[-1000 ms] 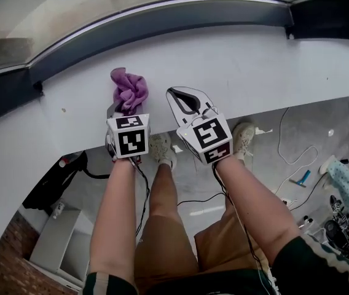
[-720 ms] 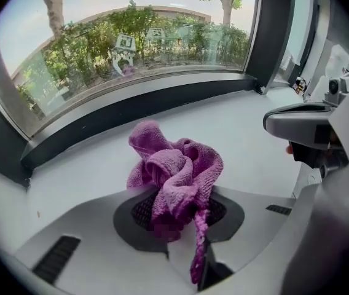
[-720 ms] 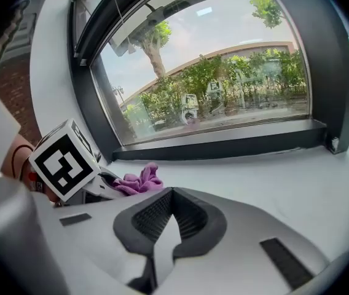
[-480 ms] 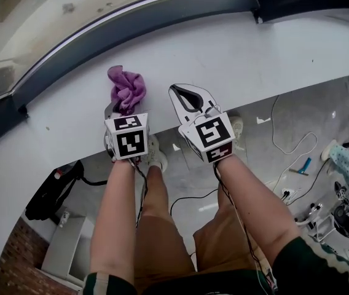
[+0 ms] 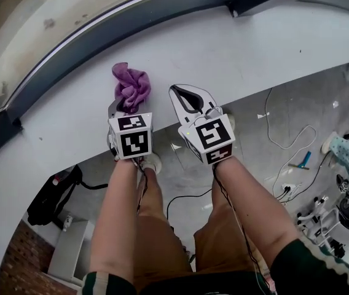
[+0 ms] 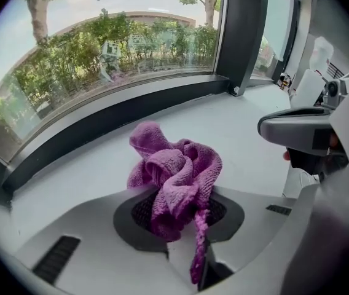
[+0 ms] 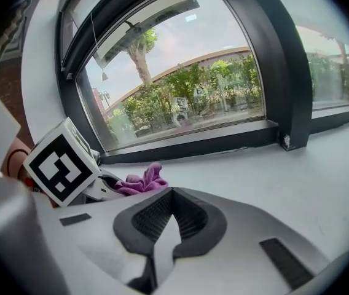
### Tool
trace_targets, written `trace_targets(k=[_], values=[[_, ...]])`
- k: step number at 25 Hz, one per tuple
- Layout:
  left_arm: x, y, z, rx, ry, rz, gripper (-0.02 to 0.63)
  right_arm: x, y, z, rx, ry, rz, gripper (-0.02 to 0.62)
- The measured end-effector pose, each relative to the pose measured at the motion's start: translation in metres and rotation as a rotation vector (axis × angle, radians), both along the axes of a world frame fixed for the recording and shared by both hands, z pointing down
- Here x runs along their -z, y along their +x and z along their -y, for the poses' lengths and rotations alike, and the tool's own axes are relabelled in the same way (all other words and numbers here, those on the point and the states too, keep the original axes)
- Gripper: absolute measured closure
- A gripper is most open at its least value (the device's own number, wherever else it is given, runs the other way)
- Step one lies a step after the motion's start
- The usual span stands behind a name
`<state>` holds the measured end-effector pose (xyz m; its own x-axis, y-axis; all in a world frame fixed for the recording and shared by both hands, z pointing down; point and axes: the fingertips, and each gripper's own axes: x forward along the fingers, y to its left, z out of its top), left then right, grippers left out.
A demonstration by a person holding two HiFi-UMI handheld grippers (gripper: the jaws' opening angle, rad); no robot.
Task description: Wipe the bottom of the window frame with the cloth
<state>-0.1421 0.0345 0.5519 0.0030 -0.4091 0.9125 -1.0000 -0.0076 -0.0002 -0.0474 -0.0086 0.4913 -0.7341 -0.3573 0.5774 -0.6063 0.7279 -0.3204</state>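
A bunched purple cloth (image 5: 131,86) sticks out of my left gripper (image 5: 120,108), which is shut on it over the white sill (image 5: 236,48). In the left gripper view the cloth (image 6: 173,180) fills the space between the jaws, one strand hanging down. The dark bottom rail of the window frame (image 5: 119,26) curves across the back, a good way beyond the cloth. My right gripper (image 5: 184,91) sits beside the left one over the sill, shut with nothing in it; its own view shows the jaw tips (image 7: 171,195) together and the cloth (image 7: 141,182) to the left.
A dark vertical mullion (image 6: 239,32) meets the rail at the right. Below the sill's front edge lies the floor with cables (image 5: 285,158), a black bag (image 5: 51,195) and a white box (image 5: 70,251). The person's legs stand against the sill.
The head view has swung, so the window rail now runs more steeply to the upper right. Both grippers keep their places on the sill; the cloth stays gripped.
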Motion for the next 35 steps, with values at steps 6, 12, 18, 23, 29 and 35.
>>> trace_targets(k=[6,12,18,23,29,35], values=[[0.000,0.031,0.017,-0.014,0.007,-0.001,0.499,-0.001,0.036,0.018,-0.044,0.005,-0.005,0.581],[0.000,0.055,0.032,-0.028,0.017,0.002,0.499,-0.003,0.078,0.029,-0.083,0.002,-0.014,0.581],[0.001,0.102,0.057,-0.097,0.041,0.012,0.499,-0.002,0.117,0.040,-0.116,0.006,-0.016,0.581],[0.004,0.148,0.082,-0.149,0.071,0.001,0.499,0.005,0.141,0.052,-0.159,0.016,-0.001,0.581],[0.003,0.195,0.105,-0.190,0.071,-0.029,0.499,0.003,0.169,0.063,-0.174,0.022,0.002,0.581],[0.002,0.216,0.118,-0.166,0.075,-0.022,0.499,0.003,0.200,0.071,-0.190,0.027,-0.012,0.581]])
